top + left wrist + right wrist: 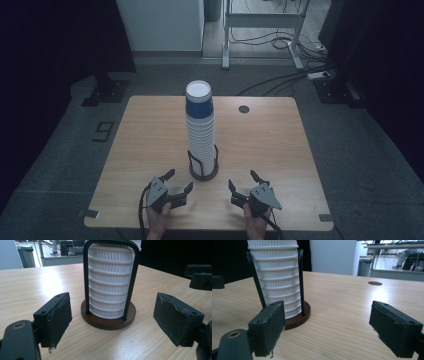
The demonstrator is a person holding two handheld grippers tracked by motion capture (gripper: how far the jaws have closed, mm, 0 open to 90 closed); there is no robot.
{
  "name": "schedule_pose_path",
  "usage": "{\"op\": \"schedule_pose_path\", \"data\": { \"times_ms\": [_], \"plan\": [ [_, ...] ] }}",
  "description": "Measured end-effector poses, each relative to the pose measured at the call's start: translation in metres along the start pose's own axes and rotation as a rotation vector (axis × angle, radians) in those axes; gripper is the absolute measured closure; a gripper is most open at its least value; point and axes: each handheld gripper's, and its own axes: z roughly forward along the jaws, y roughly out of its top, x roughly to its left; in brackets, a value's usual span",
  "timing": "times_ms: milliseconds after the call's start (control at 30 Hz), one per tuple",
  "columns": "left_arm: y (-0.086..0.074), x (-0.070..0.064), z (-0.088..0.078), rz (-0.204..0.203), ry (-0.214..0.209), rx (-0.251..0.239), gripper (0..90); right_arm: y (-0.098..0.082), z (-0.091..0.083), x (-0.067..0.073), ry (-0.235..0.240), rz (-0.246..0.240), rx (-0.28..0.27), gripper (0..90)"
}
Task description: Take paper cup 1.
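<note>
cup stack [200, 131]: tall nested column of ribbed white paper cups, topmost one has a blue band; stands upright at bench centre.
holder [203, 171]: round dark-brown base with black wire hoops rising along the stack sides; likely there to keep the column from tipping when a cup is pulled.
left gripper [178, 182]: released, nothing between the jaws; low over the near bench edge, at about 8 o'clock from the holder, aimed at its base.
right gripper [243, 181]: also released and empty; at about 4 o'clock from the holder, stack off to the left in its own view.
bench [150, 131]: light wood, small round cable hole [243, 109] at 1 o'clock from the stack.
step (judgement): both grippers flank the holder, apart from it; looks like a ready pose before reaching for the cups.
</note>
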Motion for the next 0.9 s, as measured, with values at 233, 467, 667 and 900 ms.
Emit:
{"op": "schedule_pose_path", "data": {
  "times_ms": [233,467,667,900],
  "plan": [
    [0.000,0.000,0.000,0.003,-0.007,-0.001,14.8,0.001,0.002,0.000,0.007,0.002,0.045,13.2],
    [0.000,0.000,0.000,0.006,-0.023,-0.003,14.7,0.002,0.003,0.003,0.036,-0.003,0.054,14.4],
    [0.000,0.001,-0.001,0.006,-0.028,-0.011,14.8,0.007,0.004,0.003,0.080,0.023,0.059,17.1],
    [-0.001,0.001,-0.002,0.007,-0.036,-0.015,14.7,0.016,0.005,0.005,0.112,0.036,0.045,17.5]
  ]
}}
